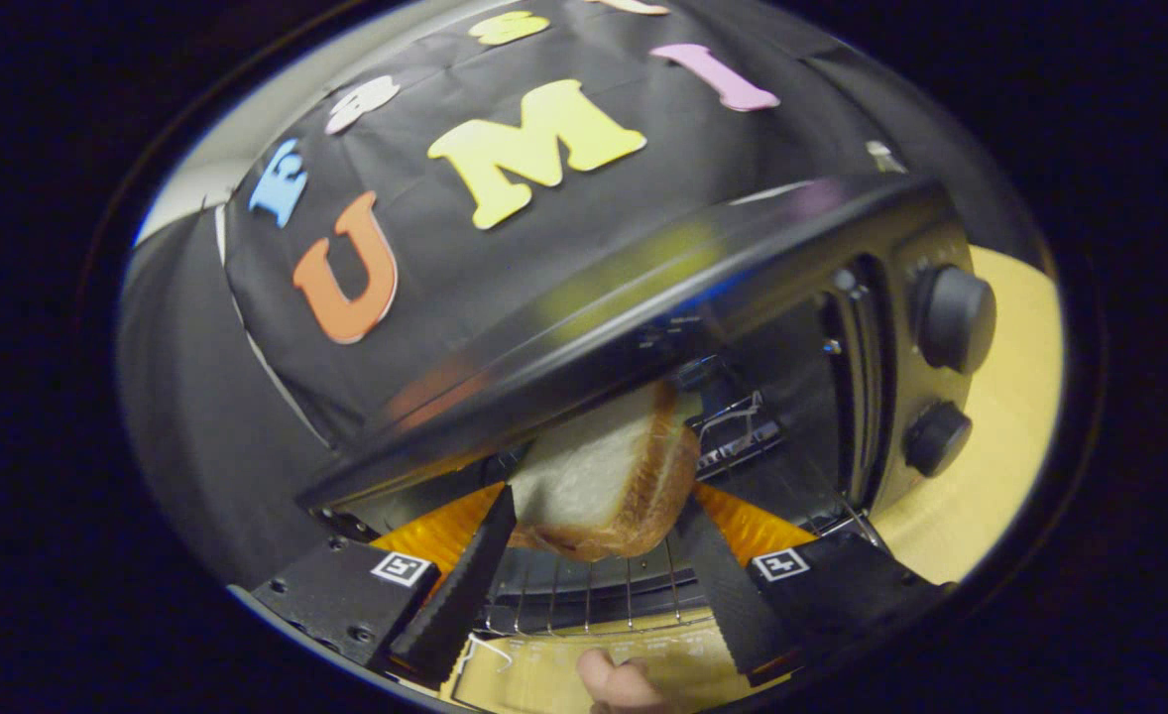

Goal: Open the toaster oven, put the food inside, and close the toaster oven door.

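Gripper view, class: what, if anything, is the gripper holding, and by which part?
The gripper holds a slice of bread, its fingers pressing on the slice's two opposite sides near its lower crust, just above the toaster oven rack.

Riding on the claw (594, 555), the tilted fisheye looks forward along its fingers, right up close into the open toaster oven (743, 327) mouth, booth wall beyond.
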{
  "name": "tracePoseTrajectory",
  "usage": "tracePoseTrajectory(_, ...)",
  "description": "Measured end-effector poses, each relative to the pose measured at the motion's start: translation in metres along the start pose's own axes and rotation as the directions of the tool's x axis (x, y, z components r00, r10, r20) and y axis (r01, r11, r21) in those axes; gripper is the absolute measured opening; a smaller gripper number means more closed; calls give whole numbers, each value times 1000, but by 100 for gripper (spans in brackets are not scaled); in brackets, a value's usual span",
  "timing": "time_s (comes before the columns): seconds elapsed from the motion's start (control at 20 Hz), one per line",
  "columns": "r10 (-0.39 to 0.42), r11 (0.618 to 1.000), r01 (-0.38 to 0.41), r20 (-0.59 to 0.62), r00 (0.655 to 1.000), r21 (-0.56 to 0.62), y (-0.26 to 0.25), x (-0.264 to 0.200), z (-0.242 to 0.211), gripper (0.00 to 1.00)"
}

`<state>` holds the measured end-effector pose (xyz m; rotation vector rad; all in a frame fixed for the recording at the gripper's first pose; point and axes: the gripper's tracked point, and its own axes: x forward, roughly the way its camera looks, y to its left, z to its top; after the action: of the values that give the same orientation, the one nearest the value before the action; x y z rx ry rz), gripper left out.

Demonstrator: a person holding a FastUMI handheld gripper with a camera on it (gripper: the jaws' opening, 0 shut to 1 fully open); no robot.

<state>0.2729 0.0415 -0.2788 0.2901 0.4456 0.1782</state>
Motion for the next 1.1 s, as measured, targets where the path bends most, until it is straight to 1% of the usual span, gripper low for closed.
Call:
tracePoseTrajectory(0.2,-53,990,43,-70,996,-134,6,-8,-14,100)
tracePoseTrajectory(0.35,-123,957,91,-102,987,-275,4,-17,-30,100)
tracePoseTrajectory(0.45,-173,937,124,-126,977,-325,4,-33,-45,100)
tracePoseTrajectory(0.5,-221,928,167,-133,966,-332,0,-45,-50,100)
tracePoseTrajectory(0.6,-262,914,196,-148,954,-354,-2,-65,-62,100)
tracePoseTrajectory(0.65,-270,912,198,-163,949,-359,1,-77,-70,100)
tracePoseTrajectory(0.75,-243,923,162,-203,949,-348,11,-99,-86,100)
tracePoseTrajectory(0.9,-273,931,190,-248,929,-312,7,-133,-101,100)
tracePoseTrajectory(1.0,-290,934,212,-266,919,-286,1,-145,-108,100)
tracePoseTrajectory(1.1,-308,931,226,-285,908,-286,-5,-152,-115,100)
